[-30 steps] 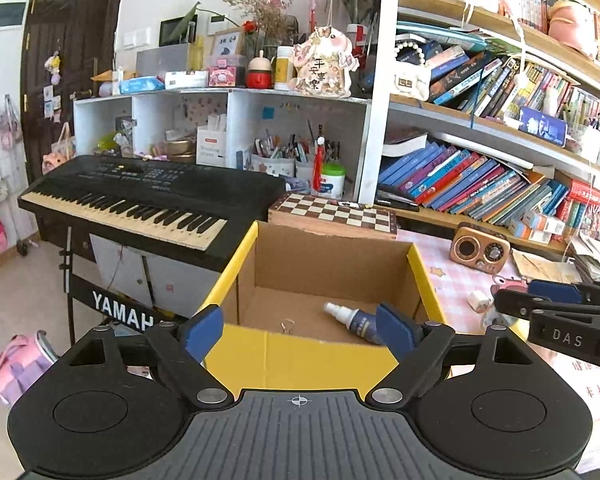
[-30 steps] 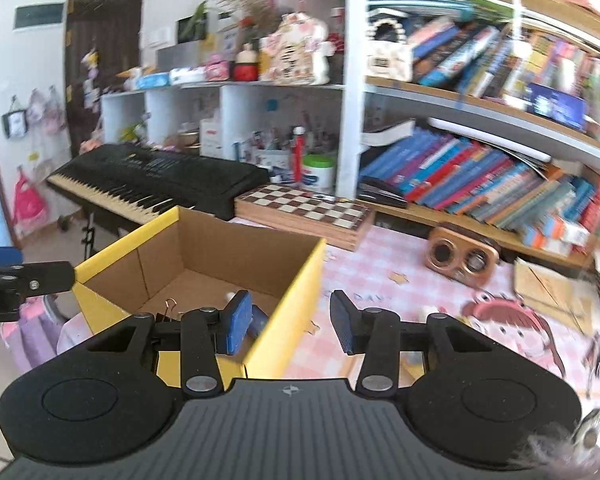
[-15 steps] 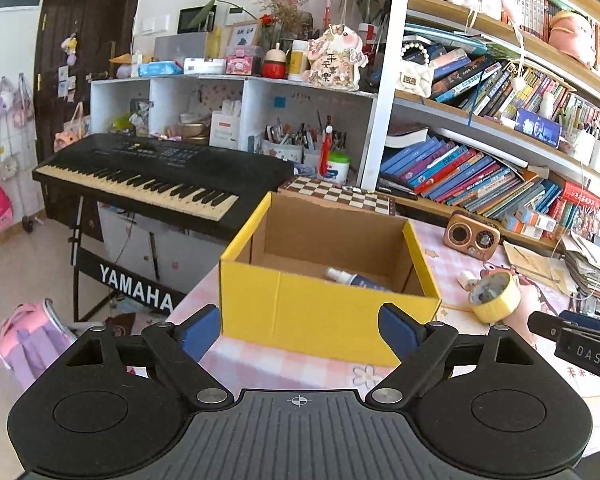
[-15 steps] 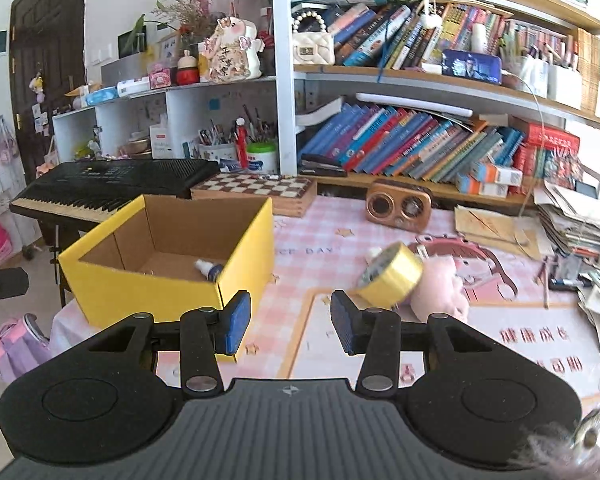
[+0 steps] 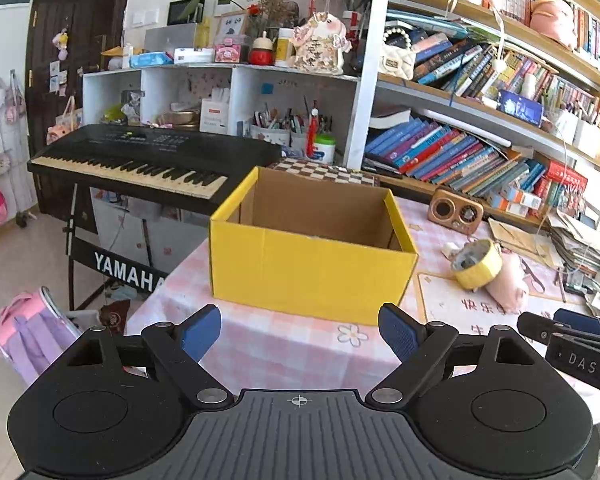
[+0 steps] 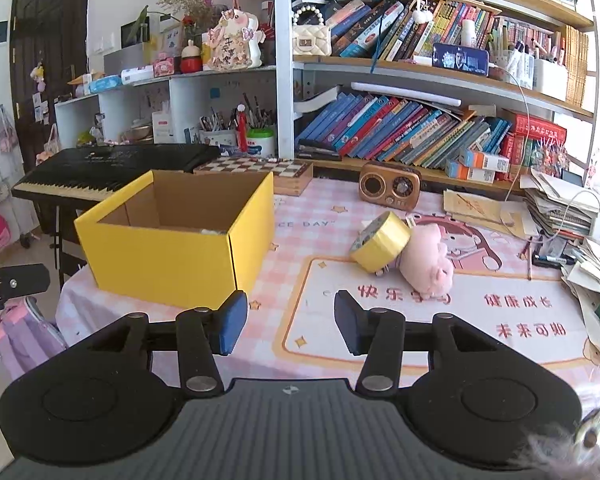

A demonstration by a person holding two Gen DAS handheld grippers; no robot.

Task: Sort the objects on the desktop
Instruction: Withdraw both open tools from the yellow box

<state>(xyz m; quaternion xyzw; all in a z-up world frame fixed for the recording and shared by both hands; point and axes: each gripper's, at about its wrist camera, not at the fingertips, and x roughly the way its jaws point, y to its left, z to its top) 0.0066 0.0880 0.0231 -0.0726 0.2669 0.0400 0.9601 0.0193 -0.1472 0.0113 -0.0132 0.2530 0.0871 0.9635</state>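
An open yellow cardboard box (image 5: 312, 276) stands on the pink checked tablecloth (image 5: 284, 348); it also shows in the right wrist view (image 6: 168, 260). Its contents are hidden by the near wall. A roll of yellow tape (image 6: 380, 248) leans against a pink plush pig (image 6: 428, 266) to the right of the box; both show in the left wrist view, the tape (image 5: 478, 266) and the pig (image 5: 508, 284). My left gripper (image 5: 300, 334) is open and empty, in front of the box. My right gripper (image 6: 288, 322) is open and empty, near the table's front edge.
A small brown radio (image 6: 390, 189) and a chessboard box (image 6: 260, 170) sit behind the yellow box. Paper stacks (image 6: 572, 216) crowd the right side. A black keyboard (image 5: 148, 164) stands left of the table. Bookshelves (image 6: 420, 128) line the back.
Both grippers have pulled back and away from the yellow box, from over its rim to the table's near side. The bottle seen inside the box is now hidden by its wall.
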